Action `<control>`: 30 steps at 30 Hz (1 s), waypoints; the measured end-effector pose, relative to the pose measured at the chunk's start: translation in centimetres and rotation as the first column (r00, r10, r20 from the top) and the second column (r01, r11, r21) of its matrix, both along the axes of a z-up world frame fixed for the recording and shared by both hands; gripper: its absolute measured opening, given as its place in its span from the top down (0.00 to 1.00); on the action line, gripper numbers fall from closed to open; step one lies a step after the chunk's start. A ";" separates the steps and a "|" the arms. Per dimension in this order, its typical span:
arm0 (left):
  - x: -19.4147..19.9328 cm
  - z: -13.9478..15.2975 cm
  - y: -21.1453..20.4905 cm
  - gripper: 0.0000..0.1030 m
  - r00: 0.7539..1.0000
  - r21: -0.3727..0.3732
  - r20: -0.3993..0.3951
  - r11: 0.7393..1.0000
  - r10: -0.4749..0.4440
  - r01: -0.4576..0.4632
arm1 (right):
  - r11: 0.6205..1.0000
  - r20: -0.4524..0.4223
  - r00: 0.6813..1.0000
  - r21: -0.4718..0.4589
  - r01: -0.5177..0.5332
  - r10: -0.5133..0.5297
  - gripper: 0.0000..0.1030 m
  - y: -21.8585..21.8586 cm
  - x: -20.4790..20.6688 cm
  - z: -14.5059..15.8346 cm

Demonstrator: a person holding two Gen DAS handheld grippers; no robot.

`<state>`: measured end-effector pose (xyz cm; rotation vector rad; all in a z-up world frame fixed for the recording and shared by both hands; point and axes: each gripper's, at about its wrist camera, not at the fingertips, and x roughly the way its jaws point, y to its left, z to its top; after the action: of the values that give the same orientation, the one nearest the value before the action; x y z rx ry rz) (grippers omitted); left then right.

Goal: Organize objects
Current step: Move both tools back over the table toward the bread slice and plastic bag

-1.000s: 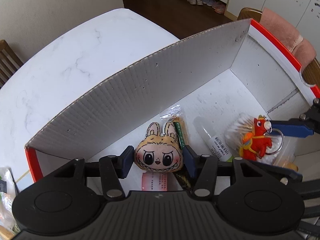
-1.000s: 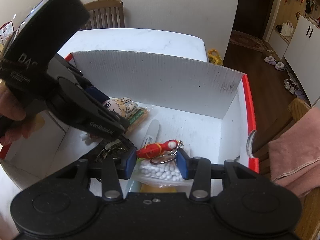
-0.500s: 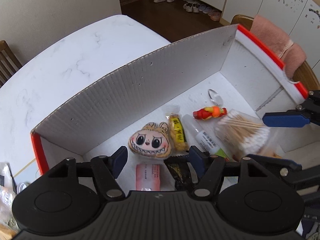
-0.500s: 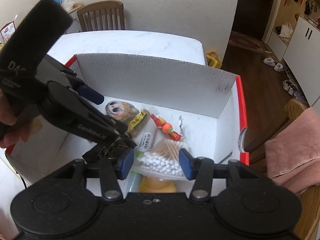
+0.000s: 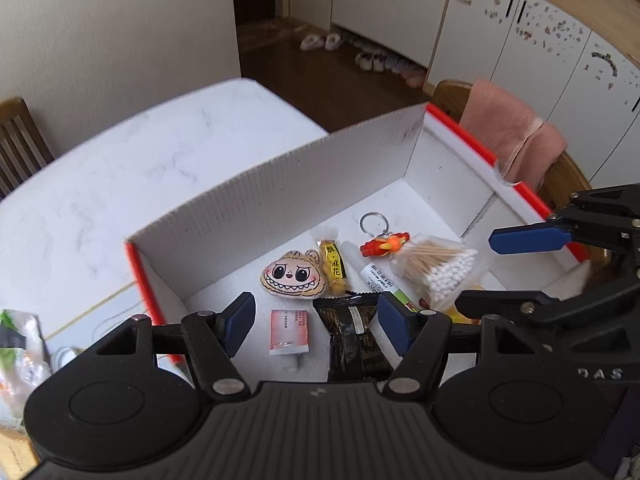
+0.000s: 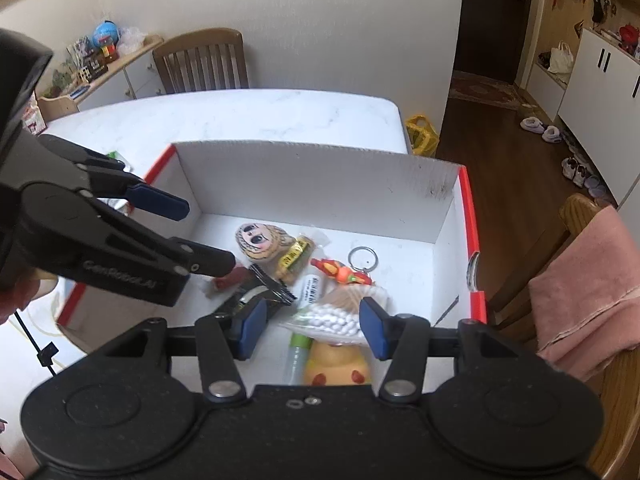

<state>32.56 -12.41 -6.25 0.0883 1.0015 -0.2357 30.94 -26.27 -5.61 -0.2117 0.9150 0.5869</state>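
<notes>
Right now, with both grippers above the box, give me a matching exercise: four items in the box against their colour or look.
Items:
1. plush face charm
2. keychain figure
3. snack packet
4. cotton swabs bag

Looks:
A. black wrapper, lying nearest the left gripper
B. clear bag of white tips on wooden sticks
C. red and orange, on a metal ring
D. tan, with big eyes and a toothy grin

Pairs: 1-D, 2-C, 3-A, 4-B
</notes>
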 end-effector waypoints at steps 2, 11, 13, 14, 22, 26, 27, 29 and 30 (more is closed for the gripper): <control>-0.8 0.6 0.2 0.35 1.000 -0.014 0.018 1.000 -0.006 0.007 | 1.000 0.006 1.000 0.012 0.002 -0.002 0.50 0.0 -0.6 0.5; -4.7 2.6 1.0 0.33 0.996 -0.027 0.082 0.999 -0.032 0.034 | 0.998 0.029 0.999 0.060 0.031 -0.033 0.41 0.4 -2.9 2.1; -5.5 2.9 1.3 0.29 0.995 -0.019 0.097 0.999 -0.029 0.031 | 0.997 0.035 0.999 0.071 0.033 -0.035 0.38 0.6 -3.6 2.4; -5.9 3.0 1.6 0.29 0.994 -0.019 0.105 0.999 -0.029 0.031 | 0.997 0.034 0.999 0.077 0.033 -0.035 0.38 0.7 -3.8 2.5; -9.1 3.7 4.6 0.22 0.988 -0.012 0.156 1.000 -0.013 0.015 | 0.994 0.035 0.999 0.101 0.030 -0.033 0.30 2.6 -6.0 3.2; -10.7 3.8 6.5 0.20 0.985 -0.013 0.172 1.000 0.003 -0.001 | 0.993 0.036 0.999 0.113 0.025 -0.029 0.27 4.2 -7.0 3.5; -11.0 3.8 7.1 0.20 0.985 -0.020 0.172 1.000 0.006 -0.003 | 0.993 0.033 0.999 0.115 0.023 -0.027 0.26 4.6 -7.2 3.5; -11.6 3.7 8.3 0.20 0.986 -0.030 0.167 1.000 0.011 -0.006 | 0.992 0.025 0.999 0.121 0.021 -0.025 0.25 5.4 -7.7 3.5; -12.0 3.6 8.9 0.20 0.986 -0.037 0.165 0.999 0.009 -0.003 | 0.992 0.022 0.999 0.123 0.020 -0.023 0.24 5.9 -7.8 3.4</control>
<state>20.56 -3.50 -2.61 0.0708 0.8323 -0.2374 23.10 -20.36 -2.18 -0.0979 0.8548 0.6170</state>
